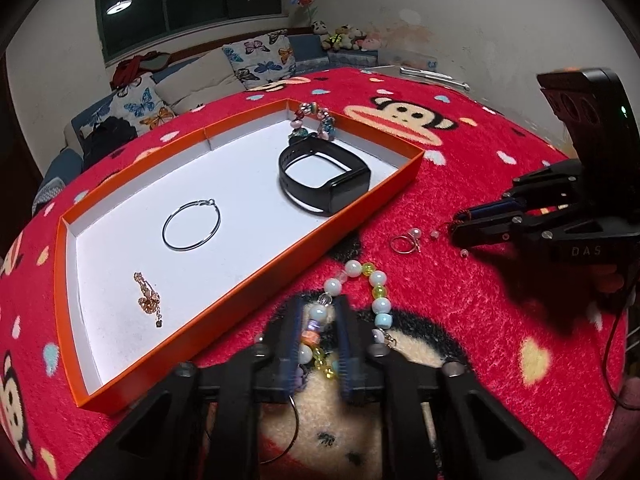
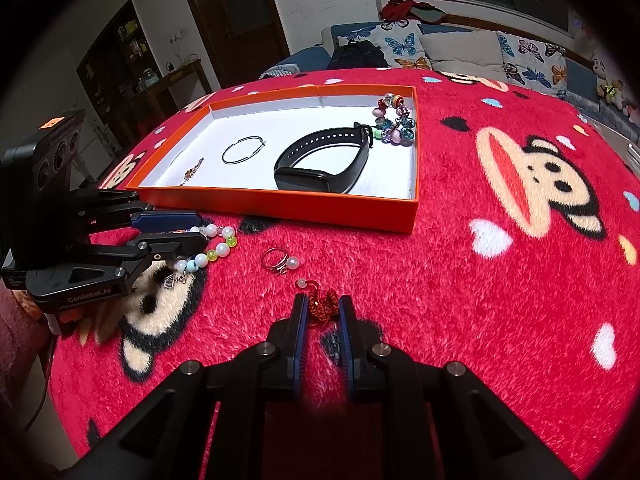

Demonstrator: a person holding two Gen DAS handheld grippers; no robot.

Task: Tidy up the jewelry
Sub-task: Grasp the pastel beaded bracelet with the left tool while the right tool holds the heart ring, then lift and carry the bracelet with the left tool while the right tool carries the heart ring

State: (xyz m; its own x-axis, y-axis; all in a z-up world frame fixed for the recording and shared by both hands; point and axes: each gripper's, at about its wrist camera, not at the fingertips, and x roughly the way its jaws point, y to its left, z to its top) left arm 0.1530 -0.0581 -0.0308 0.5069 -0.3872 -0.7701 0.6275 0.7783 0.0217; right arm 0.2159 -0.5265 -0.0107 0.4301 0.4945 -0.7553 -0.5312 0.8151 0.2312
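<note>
An orange tray (image 1: 400, 182) (image 2: 280, 202) with a white floor holds a black smart band (image 1: 324, 178) (image 2: 320, 162), a colourful bead bracelet (image 1: 316, 122) (image 2: 394, 122), a thin hoop (image 1: 191, 225) (image 2: 242, 150) and a gold chain (image 1: 148, 298) (image 2: 193, 171). My left gripper (image 1: 318, 312) (image 2: 196, 230) straddles a pearl-and-yellow bead bracelet (image 1: 374, 280) (image 2: 218, 248) lying on the blanket, its jaws partly closed around the beads. My right gripper (image 2: 323, 304) (image 1: 460, 226) has its jaws around a red knotted cord charm (image 2: 322, 300). A pearl ring (image 1: 406, 242) (image 2: 278, 260) lies between them.
A red plush monkey-print blanket (image 1: 460, 320) (image 2: 500, 280) covers the table. A sofa with butterfly cushions (image 1: 260, 58) (image 2: 460, 46) stands behind the table. Plush toys (image 1: 344, 36) sit at the far side. A large thin hoop (image 1: 294, 432) lies under my left gripper.
</note>
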